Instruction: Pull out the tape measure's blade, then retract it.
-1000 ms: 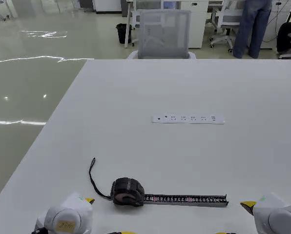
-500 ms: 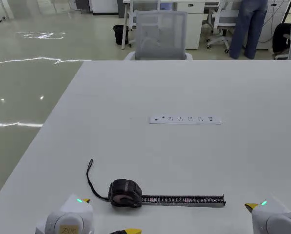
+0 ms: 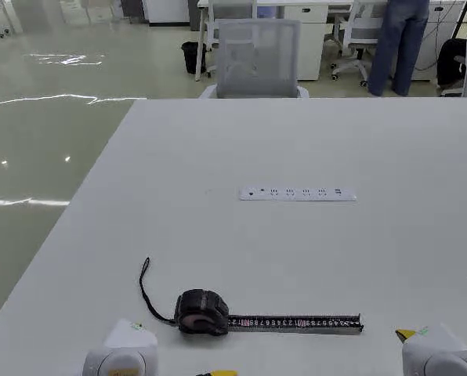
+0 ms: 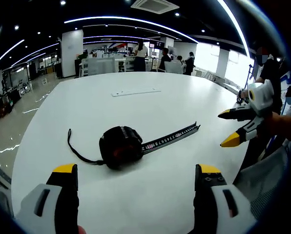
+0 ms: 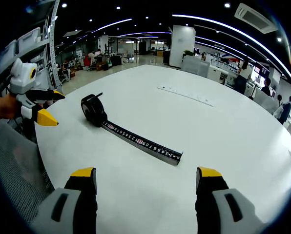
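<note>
A black tape measure [image 3: 202,312] lies on the white table [image 3: 296,141] near its front edge, with its blade [image 3: 296,323] drawn out to the right and a black wrist strap [image 3: 145,286] trailing left. In the left gripper view the tape measure [image 4: 119,145] lies ahead of my open left gripper [image 4: 135,171], a short way off. My right gripper [image 5: 144,174] is open too, and the blade's tip [image 5: 177,157] lies just ahead of it. Each gripper holds nothing. In the head view the left gripper's body [image 3: 124,352] and the right gripper's body [image 3: 437,356] sit at the bottom edge.
A white power strip [image 3: 298,193] lies mid-table. A grey mesh chair [image 3: 257,59] stands at the table's far side, and a person [image 3: 406,39] stands beyond it by the desks. The table's left edge drops to a glossy floor.
Both grippers have drawn back toward the bottom of the head view, away from the tape measure. The tape measure and its extended blade have stayed where they were.
</note>
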Demonstrator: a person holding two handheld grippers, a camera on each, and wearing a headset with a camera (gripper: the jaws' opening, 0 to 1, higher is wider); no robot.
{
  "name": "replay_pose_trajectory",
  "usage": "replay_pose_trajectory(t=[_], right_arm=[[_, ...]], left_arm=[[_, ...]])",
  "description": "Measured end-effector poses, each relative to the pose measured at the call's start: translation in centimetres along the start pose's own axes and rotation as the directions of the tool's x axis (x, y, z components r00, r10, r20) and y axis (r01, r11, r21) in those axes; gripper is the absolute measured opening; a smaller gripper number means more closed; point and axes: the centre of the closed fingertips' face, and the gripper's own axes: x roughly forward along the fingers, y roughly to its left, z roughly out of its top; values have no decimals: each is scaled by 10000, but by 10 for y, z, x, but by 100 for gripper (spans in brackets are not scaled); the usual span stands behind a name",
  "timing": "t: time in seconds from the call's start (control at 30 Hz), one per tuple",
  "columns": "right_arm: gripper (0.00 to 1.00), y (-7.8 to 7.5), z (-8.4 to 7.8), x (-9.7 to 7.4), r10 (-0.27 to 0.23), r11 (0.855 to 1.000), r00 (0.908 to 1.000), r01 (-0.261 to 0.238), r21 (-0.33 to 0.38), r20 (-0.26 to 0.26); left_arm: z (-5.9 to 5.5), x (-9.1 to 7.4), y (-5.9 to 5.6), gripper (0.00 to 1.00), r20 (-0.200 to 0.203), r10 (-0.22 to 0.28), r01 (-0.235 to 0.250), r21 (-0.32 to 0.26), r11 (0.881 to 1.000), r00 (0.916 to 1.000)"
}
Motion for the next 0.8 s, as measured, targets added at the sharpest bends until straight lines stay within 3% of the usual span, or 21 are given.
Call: replay_pose_trajectory(t=[0.8], right_arm=[[84,3,-2,-3,-21,9990,9999,15,453,141]], left_arm=[[2,11,-8,97,23,922,-920,-498,9945,9957]])
